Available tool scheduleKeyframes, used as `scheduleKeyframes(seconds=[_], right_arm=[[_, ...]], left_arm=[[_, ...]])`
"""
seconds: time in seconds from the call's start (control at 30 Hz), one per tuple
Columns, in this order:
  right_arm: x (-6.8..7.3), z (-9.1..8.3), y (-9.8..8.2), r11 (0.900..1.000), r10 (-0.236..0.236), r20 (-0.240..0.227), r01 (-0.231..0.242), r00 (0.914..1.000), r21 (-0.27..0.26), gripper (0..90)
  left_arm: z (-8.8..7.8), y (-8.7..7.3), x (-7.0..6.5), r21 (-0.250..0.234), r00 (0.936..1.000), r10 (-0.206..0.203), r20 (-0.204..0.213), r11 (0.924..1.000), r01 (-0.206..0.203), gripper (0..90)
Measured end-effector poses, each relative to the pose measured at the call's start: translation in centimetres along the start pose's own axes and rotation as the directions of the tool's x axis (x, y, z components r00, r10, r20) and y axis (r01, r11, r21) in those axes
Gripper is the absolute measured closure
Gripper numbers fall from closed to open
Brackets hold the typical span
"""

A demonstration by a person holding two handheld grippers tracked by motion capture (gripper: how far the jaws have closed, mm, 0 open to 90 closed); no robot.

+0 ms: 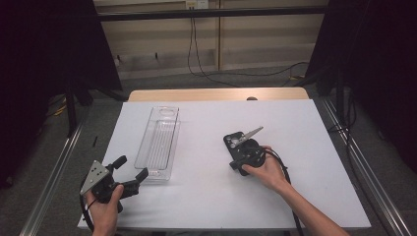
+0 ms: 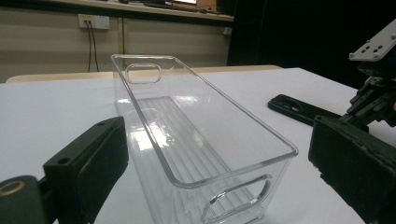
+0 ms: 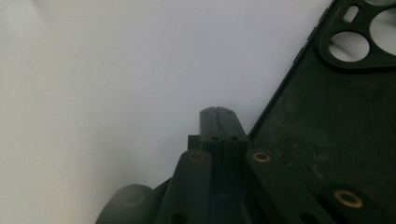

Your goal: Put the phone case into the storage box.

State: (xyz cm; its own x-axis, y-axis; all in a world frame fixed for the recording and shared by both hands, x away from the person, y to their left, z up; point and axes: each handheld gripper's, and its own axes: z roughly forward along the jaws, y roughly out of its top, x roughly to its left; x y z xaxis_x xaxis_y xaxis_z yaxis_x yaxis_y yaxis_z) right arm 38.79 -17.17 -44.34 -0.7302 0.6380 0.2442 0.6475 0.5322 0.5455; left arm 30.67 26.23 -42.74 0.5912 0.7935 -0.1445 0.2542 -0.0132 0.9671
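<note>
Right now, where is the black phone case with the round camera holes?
In the high view the black phone case lies flat on the white table sheet, right of the clear plastic bin and partly under the right gripper, whose closed jaws sit beside its edge.

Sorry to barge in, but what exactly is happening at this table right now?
A person works with two handheld grippers at a white-covered table. The right gripper, jaws shut with nothing between them, sits at the edge of a black phone case lying flat. The left gripper, jaws open, faces the near end of a clear plastic bin.
</note>
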Motion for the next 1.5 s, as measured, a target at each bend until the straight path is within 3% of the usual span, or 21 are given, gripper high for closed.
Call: scheduleKeyframes(seconds=[0.4,0.97,1.2,1.5], right_arm=[[-0.6,-1.1,-1.2,1.0,0.023,0.03,-0.023,0.9993,-0.009,90.0],[-1.7,-1.6,-2.1,0.998,0.047,0.034,-0.046,0.9983,-0.049,90.0],[-1.7,-1.6,-2.3,0.997,0.031,0.042,-0.028,0.9986,-0.067,90.0],[-0.8,-1.9,-2.1,0.991,-0.01,-0.005,0.009,0.9999,-0.133,90.0]], left_arm=[[0.0,0.0,0.1,-0.002,1.0,-0.002,-0.003,1.0,0.002,4.9],[-0.1,-0.1,0.0,0.007,1.0,0.001,-0.001,1.0,-0.001,4.9],[0.0,-0.1,0.1,0.008,1.0,0.002,0.0,1.0,-0.002,4.9],[-0.1,-0.1,0.1,0.004,1.0,-0.005,-0.002,1.0,0.005,4.9]])
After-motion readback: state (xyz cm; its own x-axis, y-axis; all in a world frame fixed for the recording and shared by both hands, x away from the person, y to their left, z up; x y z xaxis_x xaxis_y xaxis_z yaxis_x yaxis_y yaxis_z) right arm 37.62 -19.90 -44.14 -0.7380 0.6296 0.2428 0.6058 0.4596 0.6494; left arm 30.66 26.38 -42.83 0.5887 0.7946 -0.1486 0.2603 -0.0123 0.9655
